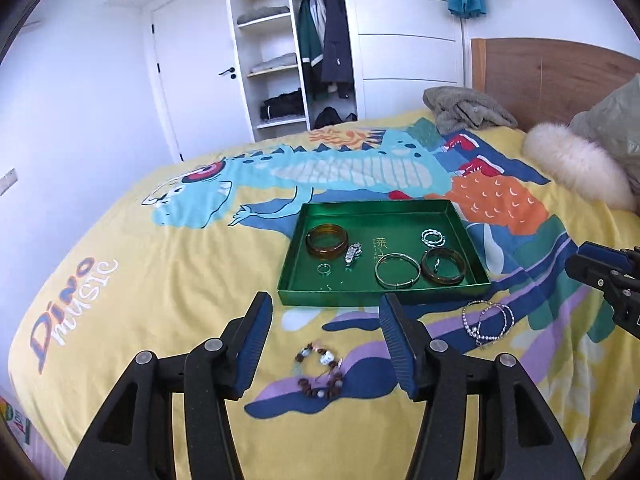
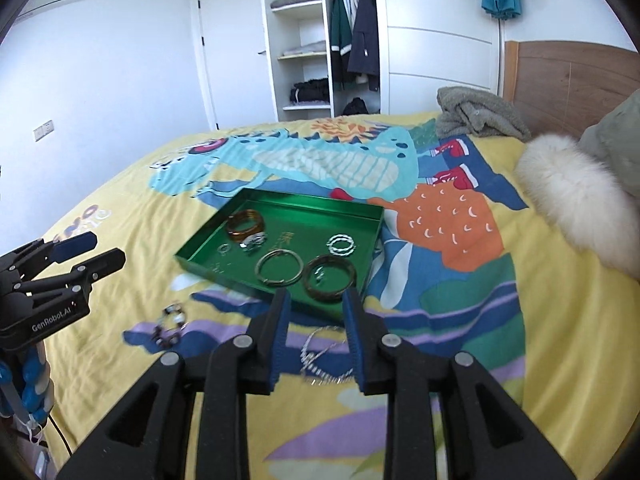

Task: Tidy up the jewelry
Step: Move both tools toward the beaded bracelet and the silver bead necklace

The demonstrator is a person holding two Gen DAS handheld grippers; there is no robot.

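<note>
A green tray (image 1: 384, 296) (image 2: 208, 266) lies on the bed and holds an amber bangle (image 1: 327, 240), a dark bangle (image 1: 443, 266) (image 2: 329, 273), a silver bangle (image 1: 397, 271) (image 2: 279, 267), a twisted silver bracelet (image 1: 433, 237) (image 2: 341, 245), a small ring (image 1: 323, 268) and a silver clip (image 1: 353, 254). A brown beaded bracelet (image 1: 322, 372) (image 2: 170, 324) lies on the bedspread between my open left gripper's (image 1: 326, 328) fingers. A silver bead chain (image 1: 486, 322) (image 2: 324, 356) lies between the fingers of my open right gripper (image 2: 316, 336).
The bed has a yellow dinosaur bedspread (image 1: 160, 280). A grey garment (image 1: 468, 110), a white fur cushion (image 1: 580, 168) and a wooden headboard (image 1: 552, 76) are at the far right. An open wardrobe (image 1: 296, 44) and a door (image 1: 200, 72) stand behind.
</note>
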